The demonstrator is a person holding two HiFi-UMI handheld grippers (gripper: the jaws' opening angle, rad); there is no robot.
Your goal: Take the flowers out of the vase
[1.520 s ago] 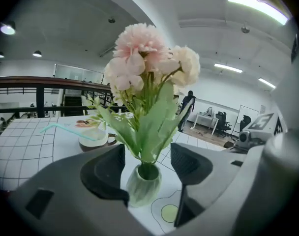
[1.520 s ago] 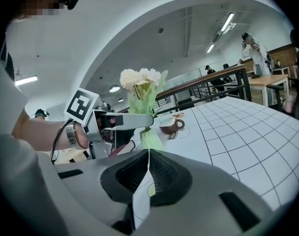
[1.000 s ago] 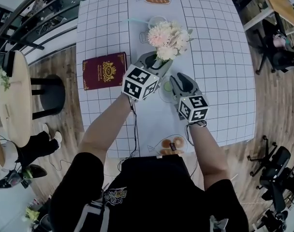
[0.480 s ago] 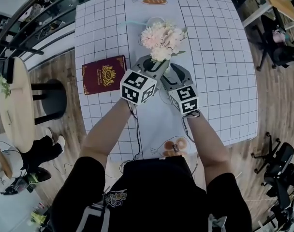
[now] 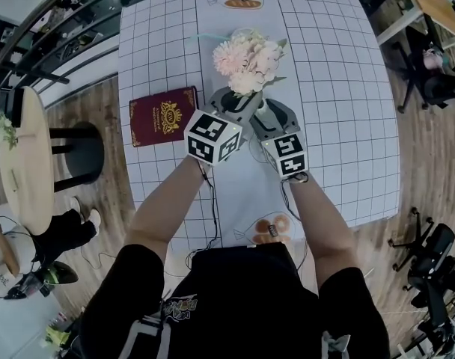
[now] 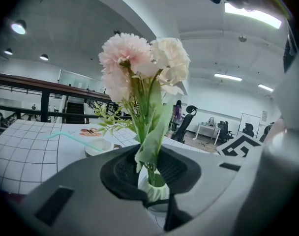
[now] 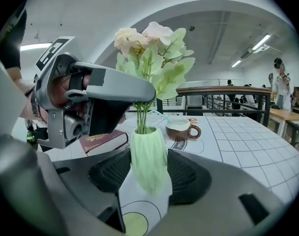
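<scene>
Left gripper: jaws closed in on the stems just above the vase mouth, with a broad leaf caught between the pads alongside them. Right gripper: jaws clamped on the vase, one pad on each side of its body, its base on the white mat. Flowers not yet out; the stems run down into the mouth and the heads stand upright above both grippers. Risks, as judged: (1) the left hold is partly on leaf, so a pull may strip the leaf or slide up the stems and leave part of the bunch behind; (2) a pull off the vertical would lever the stems against the rim and tip the vase if the right hold is slack; (3) too hard a squeeze may crush the thin stems. Surroundings: cup with a teal straw beyond the vase on the table, near but apart; red book to the left, well clear. Nothing stands over the flowers, so the way straight up looks free. The two grippers sit close together, and the left one overhangs the vase mouth.
</scene>
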